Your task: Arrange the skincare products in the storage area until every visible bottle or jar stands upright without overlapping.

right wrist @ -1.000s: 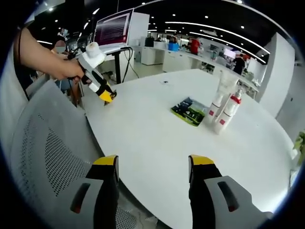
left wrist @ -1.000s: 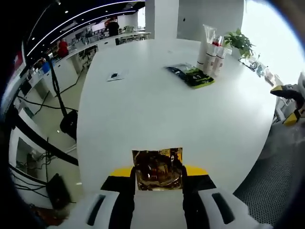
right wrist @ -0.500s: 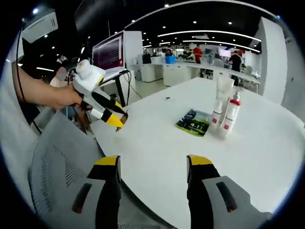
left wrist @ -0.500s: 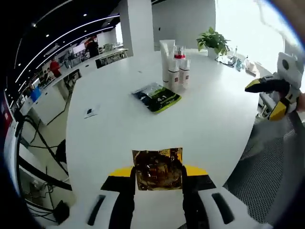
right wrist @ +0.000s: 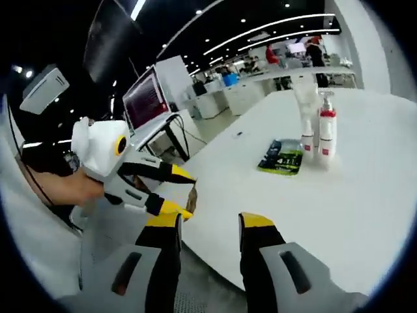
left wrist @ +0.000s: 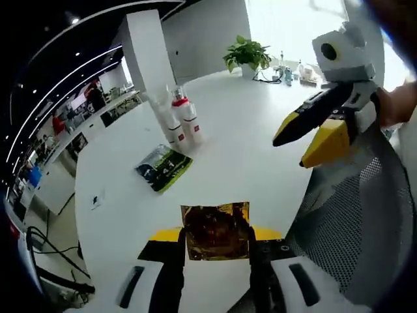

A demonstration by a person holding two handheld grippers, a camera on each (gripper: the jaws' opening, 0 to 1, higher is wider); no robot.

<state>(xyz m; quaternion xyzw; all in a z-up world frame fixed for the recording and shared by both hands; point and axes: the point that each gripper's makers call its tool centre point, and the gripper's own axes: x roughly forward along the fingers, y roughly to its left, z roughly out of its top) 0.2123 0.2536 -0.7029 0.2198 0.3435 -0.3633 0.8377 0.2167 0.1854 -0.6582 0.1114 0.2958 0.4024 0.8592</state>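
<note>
Both grippers have swung closer together over the white table (left wrist: 247, 150). Left gripper (left wrist: 216, 251) clamps a gold packet (left wrist: 216, 229); right gripper (right wrist: 208, 225) hangs open. Upright bottles (right wrist: 318, 130) stand beside a flat green sachet (right wrist: 282, 156); approach slowly, avoiding toppling them.

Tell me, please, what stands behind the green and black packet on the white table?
Behind the green and black packet stand white bottles with red collars and a taller white tube, all upright and close together. Whether they touch each other cannot be told. The white table continues beyond them.
</note>
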